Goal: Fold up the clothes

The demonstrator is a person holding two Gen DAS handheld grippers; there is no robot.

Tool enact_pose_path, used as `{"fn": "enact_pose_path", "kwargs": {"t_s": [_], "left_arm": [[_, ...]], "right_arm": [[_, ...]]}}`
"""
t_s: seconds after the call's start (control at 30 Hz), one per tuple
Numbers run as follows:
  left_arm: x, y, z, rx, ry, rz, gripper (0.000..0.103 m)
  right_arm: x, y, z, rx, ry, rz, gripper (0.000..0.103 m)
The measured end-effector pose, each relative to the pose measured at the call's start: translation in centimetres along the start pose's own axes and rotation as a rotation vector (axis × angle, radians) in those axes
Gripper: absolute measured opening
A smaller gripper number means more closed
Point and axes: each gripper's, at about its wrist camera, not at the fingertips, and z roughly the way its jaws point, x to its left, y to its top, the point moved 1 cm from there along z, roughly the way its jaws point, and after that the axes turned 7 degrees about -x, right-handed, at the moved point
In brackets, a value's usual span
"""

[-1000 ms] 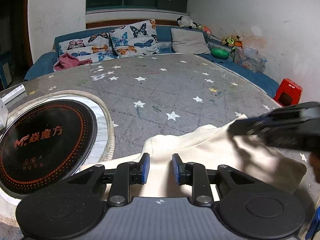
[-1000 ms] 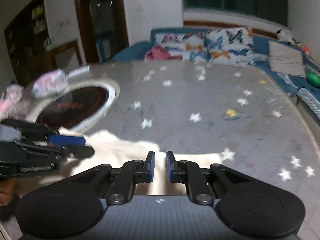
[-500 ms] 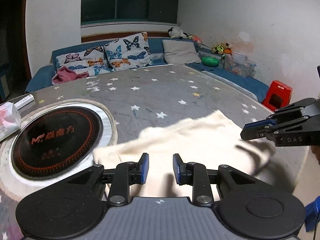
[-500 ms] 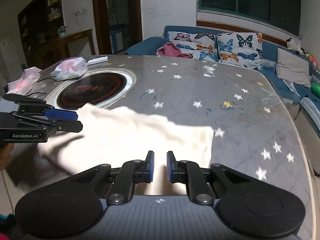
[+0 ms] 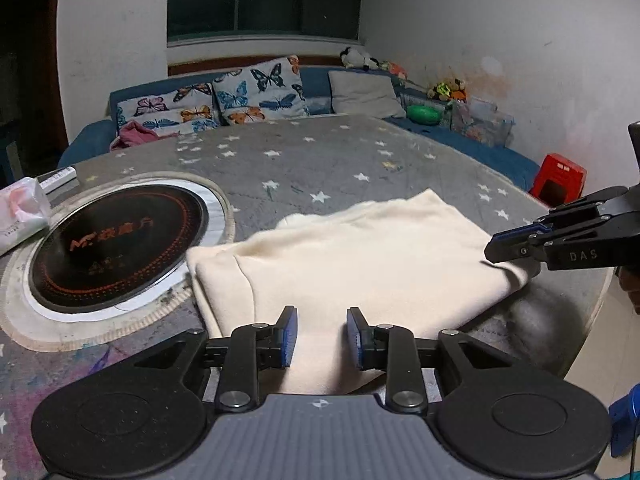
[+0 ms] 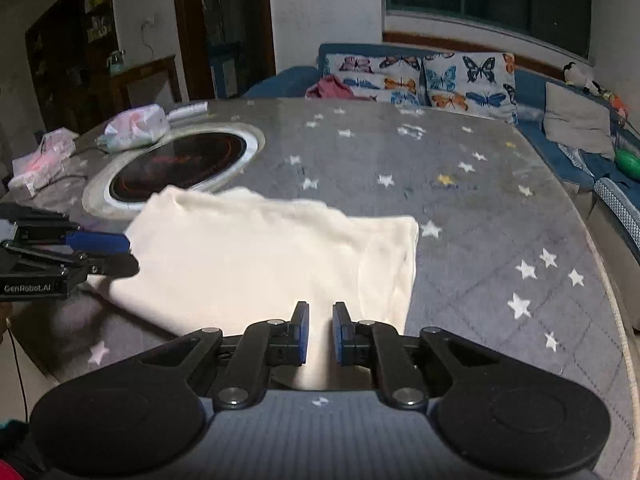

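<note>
Soft matt cream garment [image 5: 360,256] on quilted grey tablecloth [image 5: 320,160].

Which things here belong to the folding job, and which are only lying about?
For the job:
cream garment
left gripper
right gripper

Lying about:
induction cooker
tissue packs
red stool
butterfly cushions

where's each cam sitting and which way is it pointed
Left wrist: rides the left gripper, aimed down across the cream garment toward the sofa; the right gripper enters at right.
Right wrist: rides the right gripper, facing the same garment; the left gripper enters at left.
Shared: garment, starred table, round cooktop, butterfly cushions.
</note>
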Motion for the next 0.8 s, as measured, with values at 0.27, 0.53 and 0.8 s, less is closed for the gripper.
{"fn": "enact_pose_path", "kwargs": {"t_s": [0.27, 0.53, 0.8], "left_arm": [[0.8, 0.0, -0.7, -0.004, 0.013, -0.034, 0.03], [1.2, -1.0, -0.6, 0.007, 0.032, -0.053, 0.03], [0.6, -1.1, -1.2, -0.002, 0.034, -0.04, 0.034]], "right_arm": [[0.9, 0.3, 0.3, 0.01, 0.018, -0.031, 0.012], [5.1, 0.5, 1.8, 0.017, 0.146, -0.132, 0.013], [7.7, 0.2, 1.4, 0.001, 0.15, -0.246, 0.016]]}}
